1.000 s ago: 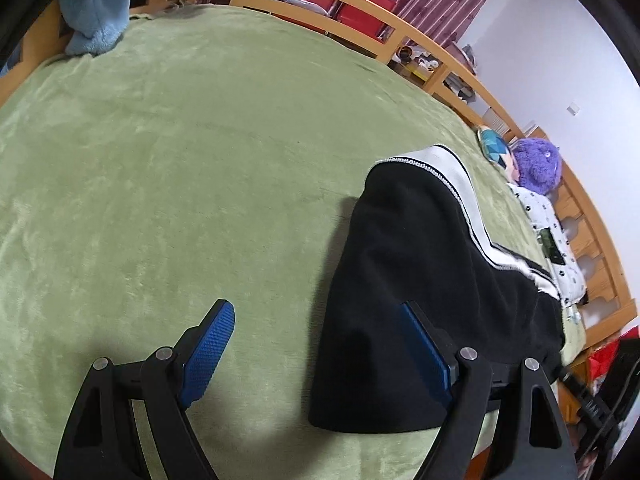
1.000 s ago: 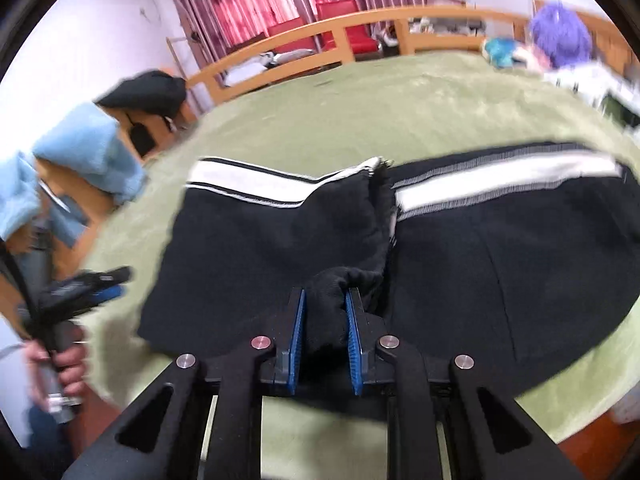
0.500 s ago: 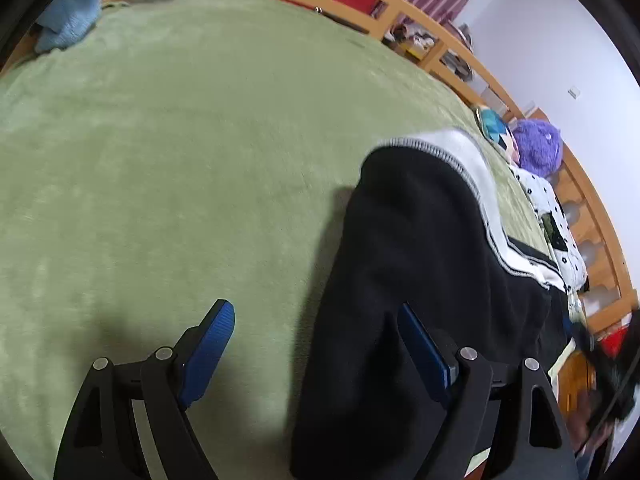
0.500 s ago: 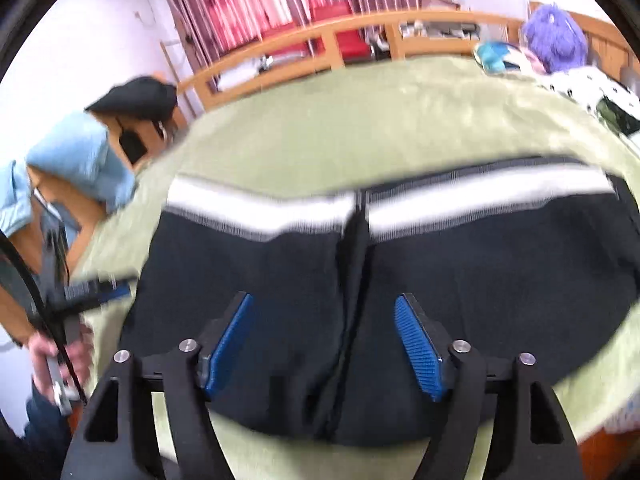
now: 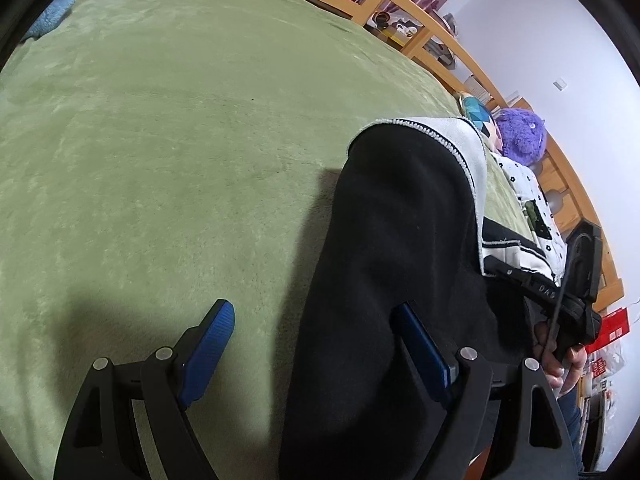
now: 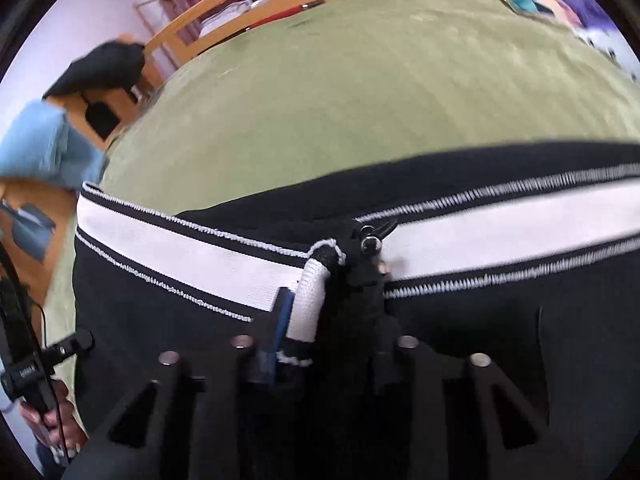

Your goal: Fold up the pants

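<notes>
Step in hand: judged to be the pinch at the middle fold of the pants (image 6: 480, 344), ahead of carrying that bunched edge over.
Right gripper (image 6: 320, 320): clenched on a gathered roll of the white stripe (image 6: 308, 300) and black cloth at 6 o'clock of the right wrist view; one blue pad (image 6: 282, 312) shows, the other is hidden by fabric.
Left gripper (image 5: 316, 340): released, jaws wide apart; its right finger lies against the black cloth, its left finger over bare blanket, nothing held.
Location of pants: laid across the green blanket (image 5: 180, 120) of the bed, at the near edge; from 3 to 6 o'clock in the left wrist view, the leg end humped up.
Advice, grip: keep both layers in the pinch; a zipper pull (image 6: 370, 240) sits just beside the jaws and could snag.
Advice, left side: the free gripper would do well to take the hem corner (image 5: 384, 128) before any lift, so the stripe edges stay matched.
Material, pants: soft, thick black knit, limp, with a smooth white band edged in zigzag stitching.
Material, blanket: short-pile plush, likely to drag on cloth.
Shape: long rectangle, slightly rumpled.
Surroundings: wooden bed rail (image 5: 400, 0) at 12 o'clock; purple plush toy (image 5: 520, 136) at 2 o'clock.
</notes>
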Motion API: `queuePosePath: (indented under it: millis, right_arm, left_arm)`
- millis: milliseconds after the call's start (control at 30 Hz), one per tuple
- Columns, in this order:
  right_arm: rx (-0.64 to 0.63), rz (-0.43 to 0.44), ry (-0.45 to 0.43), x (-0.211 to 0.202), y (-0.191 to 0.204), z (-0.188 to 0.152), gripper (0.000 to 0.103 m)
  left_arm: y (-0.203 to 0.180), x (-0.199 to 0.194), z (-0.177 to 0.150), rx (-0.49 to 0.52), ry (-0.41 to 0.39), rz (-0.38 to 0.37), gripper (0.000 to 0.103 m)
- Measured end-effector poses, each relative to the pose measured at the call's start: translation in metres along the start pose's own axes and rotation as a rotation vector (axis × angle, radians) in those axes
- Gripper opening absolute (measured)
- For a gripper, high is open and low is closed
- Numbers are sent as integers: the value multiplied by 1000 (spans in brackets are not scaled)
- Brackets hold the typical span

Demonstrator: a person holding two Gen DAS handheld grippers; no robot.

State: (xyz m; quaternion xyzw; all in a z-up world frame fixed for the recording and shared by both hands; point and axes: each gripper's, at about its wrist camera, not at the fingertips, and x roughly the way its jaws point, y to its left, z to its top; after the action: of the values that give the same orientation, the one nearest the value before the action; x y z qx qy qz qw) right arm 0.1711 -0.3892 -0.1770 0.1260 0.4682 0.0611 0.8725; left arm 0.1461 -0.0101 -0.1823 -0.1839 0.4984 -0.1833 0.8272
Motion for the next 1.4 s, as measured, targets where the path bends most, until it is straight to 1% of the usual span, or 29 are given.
queuePosePath:
  millis: [33,133,167,200,233,267,300,367,400,433,467,533,600,633,667,700,767,800,867,900,933,1000,1133,1200,1300,1333,1367,1400]
  right_arm:
    - [11,22,-15,-5,-2,4,15]
    - [-22,45,-117,-36,1,17,15]
    - [-32,38,-150,-46,2,23,15]
    - [-30,25,-158,-49,2,30,15]
    - [-31,-1,-141,-45,0,36,15]
    - [-41,-26,-105,-38,0,38,15]
    - [-52,-48,-48,-25,-1,41,16]
    - [-32,-100,74,9,-11,36,28]
    - [-28,-97,86,14,-13,32,28]
    - [-34,-84,63,8,-15,29,29]
    - [-23,-85,40,-3,-16,28,36]
    - [19,-133,-53,-35,-18,21,44]
    - [35,-147,-131,-63,-13,8,49]
    - [27,-136,-151,-73,-9,1,51]
    - [8,-121,-164,-79,-2,-9,52]
    - [-14,-114,-165,-82,4,-19,52]
    - [-80,-119,-129,-76,14,-47,51]
    - [-110,-133,-96,-67,15,-56,51]
    - [-130,-199,-33,-46,17,-77,51]
    - [-122,-205,-45,-41,15,-82,50]
    - [-94,-195,-86,-42,12,-87,50]
    - [-77,-194,-87,-42,12,-89,51]
    - [-76,-169,-59,-41,9,-79,52]
    - [-68,-164,-66,-47,7,-74,51]
    - [-32,-147,-132,-64,4,-73,52]
    - [-28,-136,-139,-64,2,-74,52]
    - [-27,-147,-127,-59,1,-78,52]
    - [-30,-177,-97,-50,2,-83,52]
  left_arm:
    - [0,-1,0,-2,-4,-15,83]
    - [-4,-4,3,3,-7,-57,83]
    - [-6,-6,3,8,-8,-61,83]
    - [-7,-7,4,13,-8,-59,83]
    - [-10,-8,4,22,-10,-58,83]
    - [-12,-9,4,27,-15,-56,83]
    - [-14,-11,5,30,-24,-56,83]
    - [-18,-14,9,34,-38,-68,83]
    - [-19,-15,11,39,-45,-73,83]
    - [-22,-17,16,52,-59,-68,83]
    - [-26,-19,21,67,-76,-54,83]
    - [-38,-19,36,99,-104,-22,82]
    - [-53,-17,56,134,-140,12,81]
    - [-61,-16,65,148,-163,17,81]
    - [-68,-12,76,159,-185,31,81]
    - [-71,-6,84,165,-189,49,81]
    - [-75,11,95,183,-188,117,83]
    - [-74,24,98,190,-176,182,83]
    - [-69,39,98,197,-160,244,84]
    - [-62,51,98,188,-131,256,84]
    - [-61,58,100,179,-112,262,84]
    - [-49,69,99,165,-81,284,86]
    - [-34,59,99,131,-71,243,85]
    - [-34,41,97,107,-81,198,82]
    - [-29,14,80,112,-78,130,82]
    - [-28,10,71,115,-70,113,82]
    - [-28,8,65,118,-63,101,82]
    - [-28,8,56,121,-55,101,82]
